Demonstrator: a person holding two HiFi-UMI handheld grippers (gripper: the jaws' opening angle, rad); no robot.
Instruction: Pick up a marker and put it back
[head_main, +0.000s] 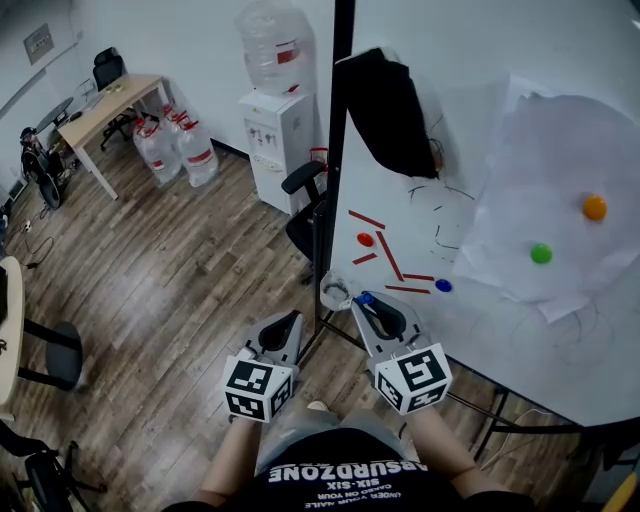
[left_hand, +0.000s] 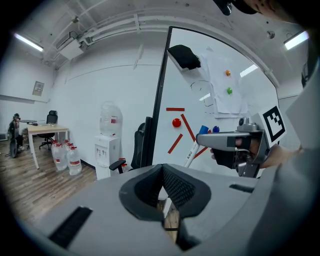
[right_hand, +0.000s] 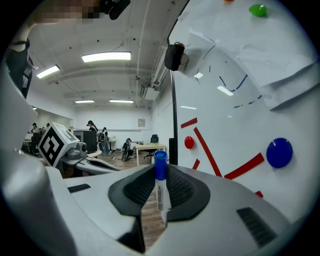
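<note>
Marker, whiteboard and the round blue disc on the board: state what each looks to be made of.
Marker: apparently smooth plastic, with a white printed barrel and a blue cap that has a slight sheen.
Whiteboard: a glossy white coated panel that mirrors the ceiling lights. Steel underneath seems likely, since discs cling to it.
Blue disc: shiny moulded plastic, probably a magnet.

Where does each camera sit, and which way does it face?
Head view: on the person's head, facing steeply down at left gripper, right gripper and whiteboard; forearms and shirt show.
Left gripper view: on the left gripper, facing along its shut jaws toward the whiteboard's edge; the right gripper shows at right.
Right gripper view: on the right gripper, facing along the whiteboard; its jaws clamp the marker.
Shared: all three show the marker and the red magnet.
</note>
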